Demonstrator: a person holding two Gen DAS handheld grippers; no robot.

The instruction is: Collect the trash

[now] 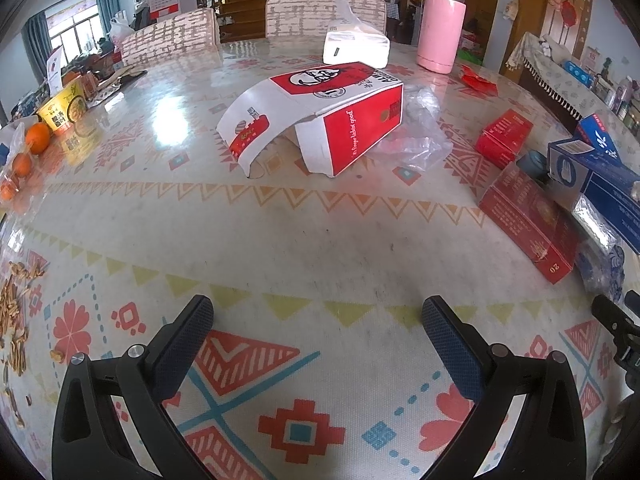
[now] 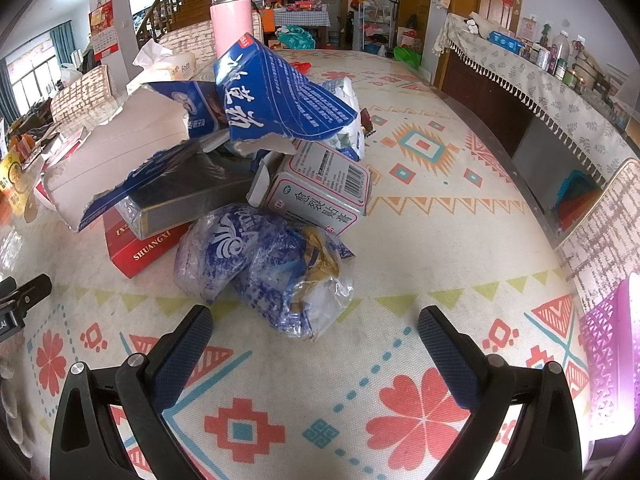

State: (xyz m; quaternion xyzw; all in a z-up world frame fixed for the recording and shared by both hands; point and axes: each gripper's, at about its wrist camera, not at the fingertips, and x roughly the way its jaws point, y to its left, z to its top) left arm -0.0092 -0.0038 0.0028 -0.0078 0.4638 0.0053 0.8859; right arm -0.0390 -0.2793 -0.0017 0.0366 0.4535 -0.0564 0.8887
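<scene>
Trash differs by view: the left wrist camera shows a red-and-white carton (image 1: 316,116) lying far ahead of the left gripper (image 1: 318,334), wide and empty. Only the right wrist camera shows a crumpled blue bag (image 2: 264,264) just beyond the right gripper (image 2: 316,334), also wide and empty, with torn boxes (image 2: 224,120) piled behind on the table (image 2: 440,240).

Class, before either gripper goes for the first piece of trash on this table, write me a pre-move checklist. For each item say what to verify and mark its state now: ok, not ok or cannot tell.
1. Left gripper open and empty: ok.
2. Right gripper open and empty: ok.
3. Crumpled blue plastic bag lies just ahead of the right gripper, nothing on top: ok.
4. Fried-chicken box ahead of the left gripper, path over the tablecloth free: ok.
5. Purple basket at the right edge is the trash bin: cannot tell.
6. Pink flask stands upright, apart from the trash: ok.
</scene>
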